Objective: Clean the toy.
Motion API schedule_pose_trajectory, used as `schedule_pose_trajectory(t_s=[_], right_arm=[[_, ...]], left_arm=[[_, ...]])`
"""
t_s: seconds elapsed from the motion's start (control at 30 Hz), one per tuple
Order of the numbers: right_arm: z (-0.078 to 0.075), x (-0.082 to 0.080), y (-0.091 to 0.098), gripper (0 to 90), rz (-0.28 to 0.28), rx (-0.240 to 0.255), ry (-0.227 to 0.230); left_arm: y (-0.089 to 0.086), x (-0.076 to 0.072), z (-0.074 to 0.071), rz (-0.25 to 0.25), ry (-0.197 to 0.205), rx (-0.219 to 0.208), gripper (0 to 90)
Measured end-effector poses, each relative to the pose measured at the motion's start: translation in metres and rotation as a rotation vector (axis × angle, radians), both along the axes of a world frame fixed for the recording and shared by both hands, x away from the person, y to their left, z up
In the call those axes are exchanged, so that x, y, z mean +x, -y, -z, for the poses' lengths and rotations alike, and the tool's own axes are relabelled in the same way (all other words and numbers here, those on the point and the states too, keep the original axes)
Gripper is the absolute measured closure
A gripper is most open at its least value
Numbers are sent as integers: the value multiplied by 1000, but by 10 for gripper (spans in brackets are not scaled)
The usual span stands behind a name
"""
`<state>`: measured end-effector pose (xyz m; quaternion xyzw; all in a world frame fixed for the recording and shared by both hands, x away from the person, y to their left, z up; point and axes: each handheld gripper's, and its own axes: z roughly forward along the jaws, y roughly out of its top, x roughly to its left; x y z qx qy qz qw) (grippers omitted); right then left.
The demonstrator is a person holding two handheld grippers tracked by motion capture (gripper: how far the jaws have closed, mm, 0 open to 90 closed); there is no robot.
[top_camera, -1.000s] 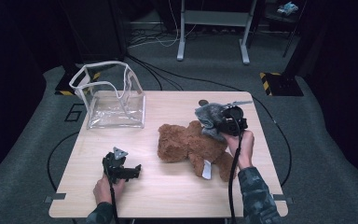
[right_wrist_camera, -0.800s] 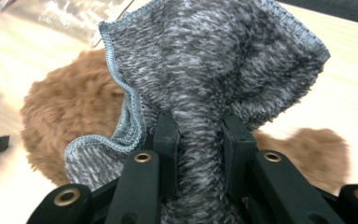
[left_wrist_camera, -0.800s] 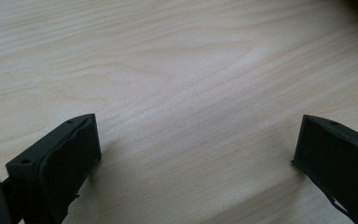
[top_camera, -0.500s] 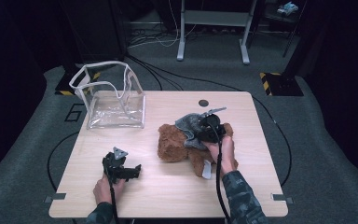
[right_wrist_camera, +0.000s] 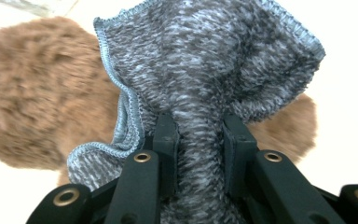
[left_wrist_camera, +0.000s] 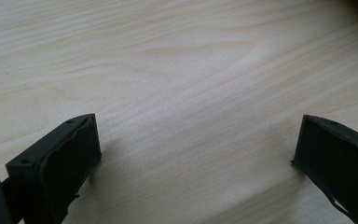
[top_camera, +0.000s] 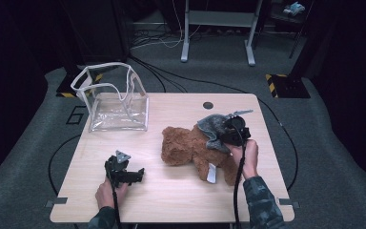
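- The right tool (top_camera: 221, 133) now sits over the teddy bear (top_camera: 190, 148); a second ago it was farther out, near the tabletop's (top_camera: 181, 191) right edge, and half a second ago it was lower over the bear's middle.
- Its jaws are clamped on a bunched fold of the grey cloth (right_wrist_camera: 205, 70), which fans out ahead of the tool (right_wrist_camera: 199, 140) and drapes over the bear's brown fur (right_wrist_camera: 32, 116) just beyond it.
- I judge that the cloth is being carried onto the bear, perhaps to dress or cover it; the cloth is not yet spread or released.
- The left tool (top_camera: 132, 174) rests on the tabletop well to the left of the bear, in the same place as before; its jaws stand wide apart over bare wood (left_wrist_camera: 186, 93), holding nothing.
- The clear plastic bag (top_camera: 114, 102) stands untouched, far ahead of the left tool.
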<state>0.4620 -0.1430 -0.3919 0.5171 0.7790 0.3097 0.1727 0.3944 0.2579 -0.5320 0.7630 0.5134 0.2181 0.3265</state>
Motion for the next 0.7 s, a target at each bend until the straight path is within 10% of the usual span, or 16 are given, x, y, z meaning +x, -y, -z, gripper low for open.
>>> schedule_pose_trajectory(t_s=[0.4,0.7], right_arm=[[6,-4,28,712,84,33,-8],[-17,-12,2,711,-14,76,69]], left_arm=[[0,0,0,2,-4,2,0],[0,0,0,1,-1,1,0]])
